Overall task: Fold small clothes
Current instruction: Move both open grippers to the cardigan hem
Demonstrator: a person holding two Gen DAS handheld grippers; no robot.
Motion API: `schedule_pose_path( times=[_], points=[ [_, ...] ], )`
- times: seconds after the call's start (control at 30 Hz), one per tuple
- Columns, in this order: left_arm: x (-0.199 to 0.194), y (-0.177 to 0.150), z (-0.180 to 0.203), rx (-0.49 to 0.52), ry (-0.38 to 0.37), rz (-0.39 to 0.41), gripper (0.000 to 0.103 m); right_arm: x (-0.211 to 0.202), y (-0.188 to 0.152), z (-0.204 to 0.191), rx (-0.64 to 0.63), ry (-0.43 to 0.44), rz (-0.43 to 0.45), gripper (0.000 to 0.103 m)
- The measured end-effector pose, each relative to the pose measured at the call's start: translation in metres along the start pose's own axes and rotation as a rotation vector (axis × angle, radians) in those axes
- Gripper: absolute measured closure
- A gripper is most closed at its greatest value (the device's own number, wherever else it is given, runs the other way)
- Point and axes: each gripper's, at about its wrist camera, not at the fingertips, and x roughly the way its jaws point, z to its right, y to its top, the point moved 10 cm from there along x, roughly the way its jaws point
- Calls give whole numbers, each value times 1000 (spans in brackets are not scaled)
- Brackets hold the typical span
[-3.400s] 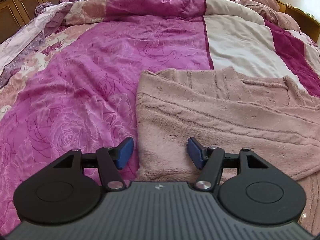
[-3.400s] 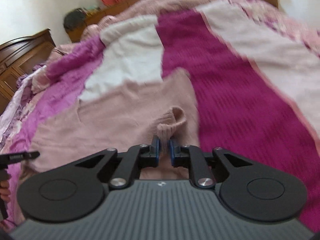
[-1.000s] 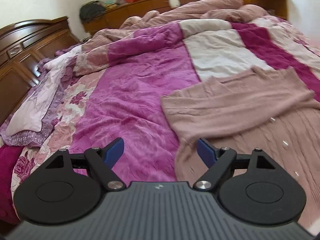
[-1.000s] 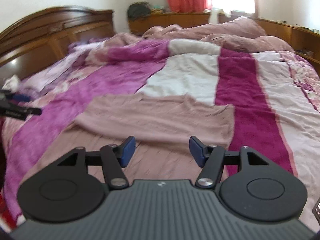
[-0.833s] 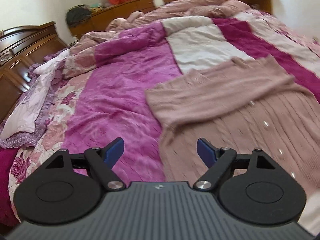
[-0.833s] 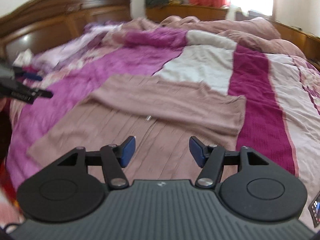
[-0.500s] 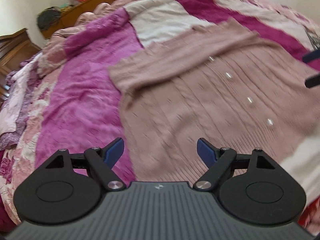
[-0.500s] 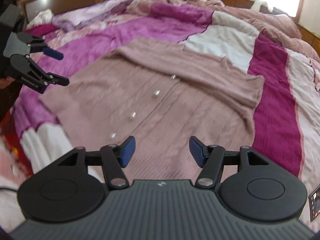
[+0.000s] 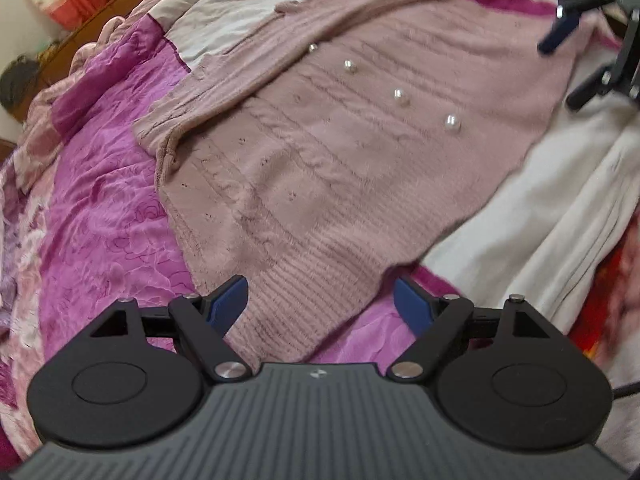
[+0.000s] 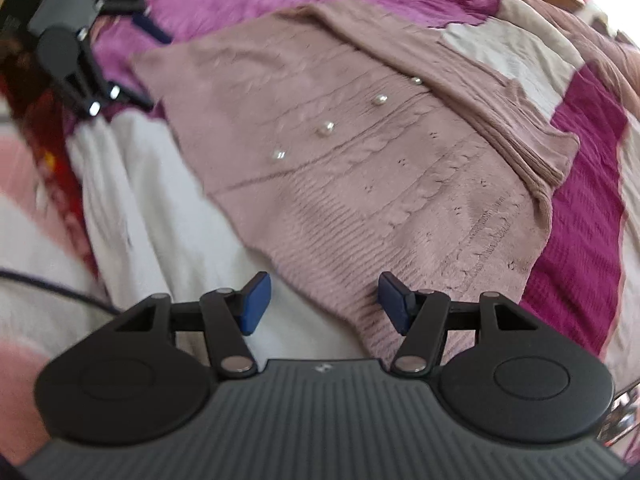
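A dusty-pink knitted cardigan (image 9: 340, 152) with pearl buttons (image 9: 452, 123) lies flat on the bed, both sleeves folded across its upper part. My left gripper (image 9: 320, 300) hovers open over the ribbed hem at the cardigan's near left corner, nothing between its blue pads. In the right wrist view the same cardigan (image 10: 392, 168) spreads ahead, and my right gripper (image 10: 323, 300) stands open over the hem's near edge, also holding nothing. Each gripper shows in the other's view: the right gripper (image 9: 576, 36) at the upper right, the left gripper (image 10: 116, 56) at the upper left.
The bed is covered by a magenta floral quilt (image 9: 100, 220) with white and dark-pink panels (image 10: 580, 208). A white sheet (image 9: 552, 208) hangs over the bed's near edge. A dark cable (image 10: 48, 284) runs at the left of the right wrist view.
Both grippers have dropped and tipped downward toward the cardigan's hem, rolling as they came. The headboard and far wall have left the views. Both grippers stayed open.
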Motion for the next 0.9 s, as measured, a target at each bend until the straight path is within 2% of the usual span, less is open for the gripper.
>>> schedule_pose_path(
  times=[0.13,0.27,0.43,0.53,0.7,0.8,0.9],
  points=[
    [15,-2,-1,9,47,-14,18,7,-2,-2,-20,-32,2,41],
    [28,2,-1,-36,42,-19,18,17,-2,4,48,-54,26,41],
    [36,6,13,-40,10,1,18,26,3,17,167,-112,78,42],
    [43,5,19,-16,27,-4,18,32,3,24,198,-154,90,42],
    [50,7,14,-54,42,1,18,27,5,34,253,-183,145,42],
    [51,9,10,-88,52,18,18,25,5,44,310,-177,180,43],
    [52,11,7,-108,63,33,19,28,2,44,334,-142,168,43]
  ],
)
